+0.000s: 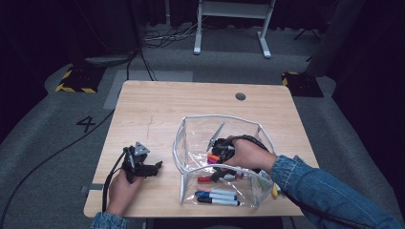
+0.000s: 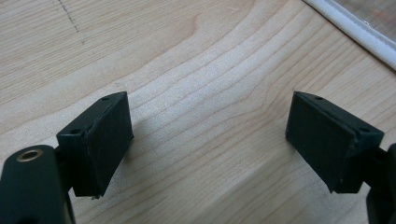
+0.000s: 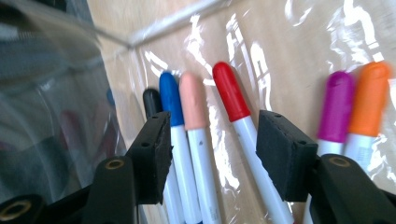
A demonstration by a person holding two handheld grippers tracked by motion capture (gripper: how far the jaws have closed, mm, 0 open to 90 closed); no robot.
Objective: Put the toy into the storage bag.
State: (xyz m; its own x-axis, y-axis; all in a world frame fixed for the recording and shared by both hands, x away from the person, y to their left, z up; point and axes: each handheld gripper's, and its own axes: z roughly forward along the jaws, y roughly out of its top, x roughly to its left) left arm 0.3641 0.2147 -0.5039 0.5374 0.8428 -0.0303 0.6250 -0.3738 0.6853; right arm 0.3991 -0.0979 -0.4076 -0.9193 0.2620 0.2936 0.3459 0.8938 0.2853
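High view. Wooden table (image 1: 157, 102) with a clear plastic pouch (image 1: 191, 129) standing open, white-piped rim. The right gripper (image 1: 220, 172) reaches down inside it, a denim sleeve (image 1: 325, 191) trailing out over the near-right wall. Markers lie on the pouch floor: a blue-and-black group (image 1: 217, 196) near the front, a red one (image 1: 206, 179) by the gripper, orange and magenta caps (image 1: 212, 158) under the hand. The left gripper (image 1: 154, 168) rests on the bare table just left of the pouch, apart from its wall.

Left gripper view. Jaws spread wide over wood grain, nothing between them; released. The pouch's white piping (image 2: 355, 32) crosses the top right corner, not touched.

Right gripper view. Jaws stand apart, gripping nothing; the red marker (image 3: 238, 116) runs up through the gap, close against the right-hand pad, but whether it touches I cannot tell. The peach marker (image 3: 194, 112) and blue marker (image 3: 172, 107) lie beside the left-hand pad, a black cap (image 3: 152, 102) behind them; magenta marker (image 3: 336, 109) and orange marker (image 3: 370, 100) sit beyond the right-hand pad.

Risks, as judged. Markers lie crowded, so closing here could pinch the peach one along with the red. Round barrels may roll off the pads. With the left gripper idle, the flimsy pouch is unbraced; the sleeve or hand could drag the wall and tip it.
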